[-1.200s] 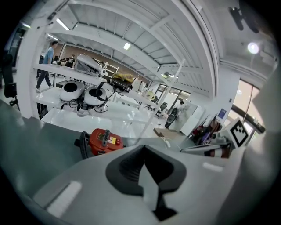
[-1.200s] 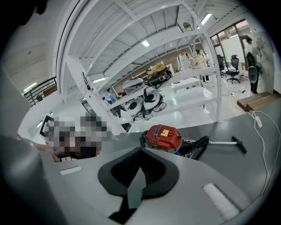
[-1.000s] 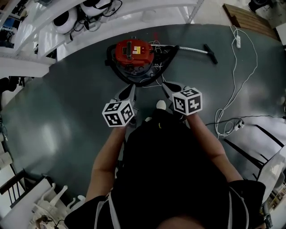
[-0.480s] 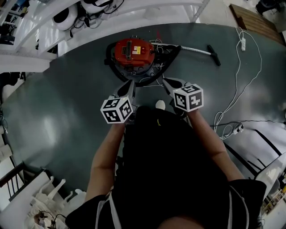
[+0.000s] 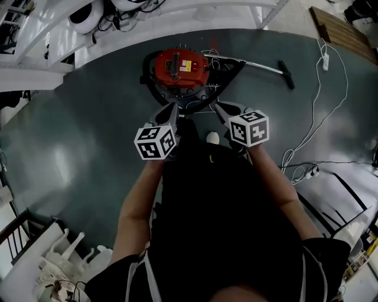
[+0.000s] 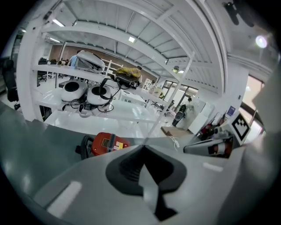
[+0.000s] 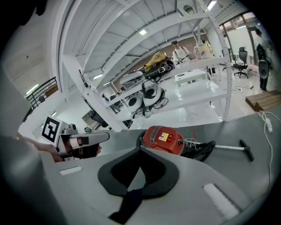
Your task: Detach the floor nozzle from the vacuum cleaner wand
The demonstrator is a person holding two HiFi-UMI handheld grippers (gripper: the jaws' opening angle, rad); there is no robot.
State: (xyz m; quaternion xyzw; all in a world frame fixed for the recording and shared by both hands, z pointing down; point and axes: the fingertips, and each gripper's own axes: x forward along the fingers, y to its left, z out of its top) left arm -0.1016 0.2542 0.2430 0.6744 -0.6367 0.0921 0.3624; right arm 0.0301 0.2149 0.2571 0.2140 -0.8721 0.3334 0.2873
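Note:
A red canister vacuum cleaner (image 5: pixel 180 68) sits on the dark floor ahead of me, its black hose (image 5: pixel 227 74) curled around it. From it a silver wand (image 5: pixel 260 66) runs right to the black floor nozzle (image 5: pixel 287 75), still joined to the wand's end. My left gripper (image 5: pixel 171 110) and right gripper (image 5: pixel 220 109) hover side by side just short of the canister, both shut and empty. The left gripper view shows the closed left gripper (image 6: pixel 142 147) with the canister (image 6: pixel 107 143) beyond it. Past the closed right gripper (image 7: pixel 140 149) lie the canister (image 7: pixel 164 139), wand (image 7: pixel 228 147) and nozzle (image 7: pixel 246 150).
White shelving (image 5: pixel 177 17) with round white devices runs along the back. A white cable with a power strip (image 5: pixel 323 59) trails over the floor at the right, near a wooden pallet (image 5: pixel 331 23). White chairs (image 5: pixel 65 253) stand at the lower left.
Both grippers have moved forward and a little down toward the red canister, staying shut. The gap between their tips and the vacuum has shrunk.

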